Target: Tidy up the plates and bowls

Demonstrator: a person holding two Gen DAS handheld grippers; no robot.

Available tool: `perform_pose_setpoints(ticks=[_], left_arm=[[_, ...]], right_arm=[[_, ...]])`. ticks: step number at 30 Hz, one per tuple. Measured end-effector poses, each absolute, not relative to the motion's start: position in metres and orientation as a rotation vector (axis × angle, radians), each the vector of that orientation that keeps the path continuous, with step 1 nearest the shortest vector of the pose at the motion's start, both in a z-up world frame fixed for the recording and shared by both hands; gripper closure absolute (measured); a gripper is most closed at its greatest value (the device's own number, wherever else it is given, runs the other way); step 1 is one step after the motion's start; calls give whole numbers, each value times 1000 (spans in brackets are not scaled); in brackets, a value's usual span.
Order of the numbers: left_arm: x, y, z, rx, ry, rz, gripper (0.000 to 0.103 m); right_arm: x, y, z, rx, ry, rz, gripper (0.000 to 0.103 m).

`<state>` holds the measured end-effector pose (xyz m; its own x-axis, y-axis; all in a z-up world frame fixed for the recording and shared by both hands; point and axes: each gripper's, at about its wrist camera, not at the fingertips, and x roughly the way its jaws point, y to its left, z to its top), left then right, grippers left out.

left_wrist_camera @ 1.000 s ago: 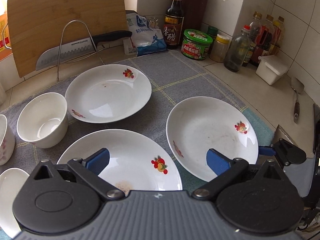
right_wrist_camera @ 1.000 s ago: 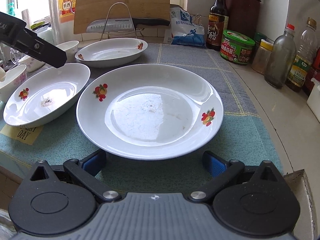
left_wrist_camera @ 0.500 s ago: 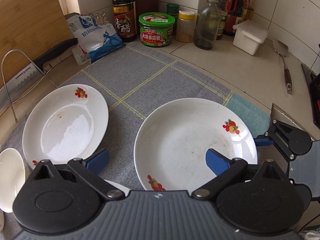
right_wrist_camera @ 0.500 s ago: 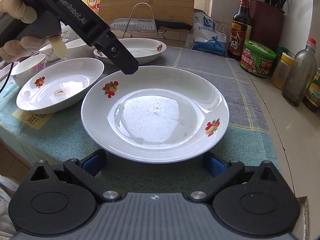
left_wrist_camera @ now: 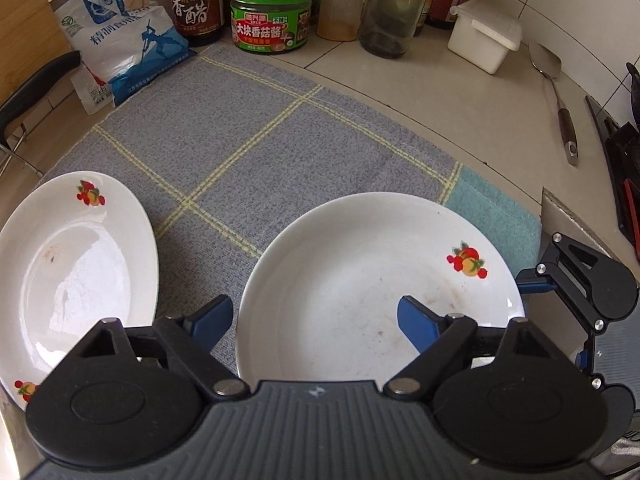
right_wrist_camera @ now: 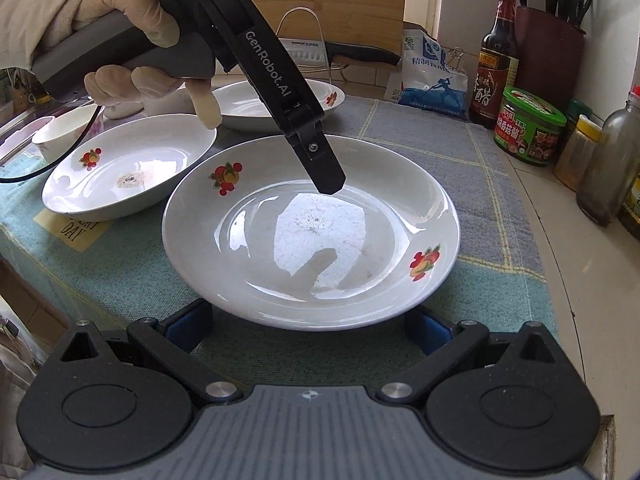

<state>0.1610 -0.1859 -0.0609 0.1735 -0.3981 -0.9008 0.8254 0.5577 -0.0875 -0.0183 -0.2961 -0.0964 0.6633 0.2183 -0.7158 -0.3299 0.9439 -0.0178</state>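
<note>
A white plate with red fruit prints (right_wrist_camera: pixel 312 232) lies on the cloth mat, right in front of my right gripper (right_wrist_camera: pixel 308 326), which is open with its jaws either side of the near rim. The same plate shows in the left wrist view (left_wrist_camera: pixel 360 296). My left gripper (left_wrist_camera: pixel 314 318) is open and hovers over the plate's left rim; its finger (right_wrist_camera: pixel 316 160) hangs above the plate. A second plate (right_wrist_camera: pixel 128 168) lies to the left, a third (right_wrist_camera: pixel 256 106) behind, also in the left wrist view (left_wrist_camera: pixel 76 264). A white bowl (right_wrist_camera: pixel 66 130) sits far left.
Along the back stand a salt bag (left_wrist_camera: pixel 120 52), a vinegar bottle (right_wrist_camera: pixel 494 64), a green-lidded jar (left_wrist_camera: pixel 272 16), several bottles (right_wrist_camera: pixel 608 160) and a white box (left_wrist_camera: pixel 484 36). A knife on a wire rack (right_wrist_camera: pixel 320 46) leans by a cutting board. A spatula (left_wrist_camera: pixel 556 96) lies on the counter.
My left gripper has swung right and lowered over the front plate, moving from the left plates toward its rim. My right gripper has stayed at the plate's near edge.
</note>
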Motion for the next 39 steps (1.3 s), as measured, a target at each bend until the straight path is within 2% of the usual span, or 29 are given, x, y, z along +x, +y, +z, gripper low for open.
perform_pose_setpoints(ticks=[11,39], left_arm=[[170,-196,-72,513,1143,-960,22],[200,-215,-53,458,1085,-994,22]], right_arm=[[-11,-299,-95,-149,794,315,0],[26,-320,-74,-186,831,333,0]])
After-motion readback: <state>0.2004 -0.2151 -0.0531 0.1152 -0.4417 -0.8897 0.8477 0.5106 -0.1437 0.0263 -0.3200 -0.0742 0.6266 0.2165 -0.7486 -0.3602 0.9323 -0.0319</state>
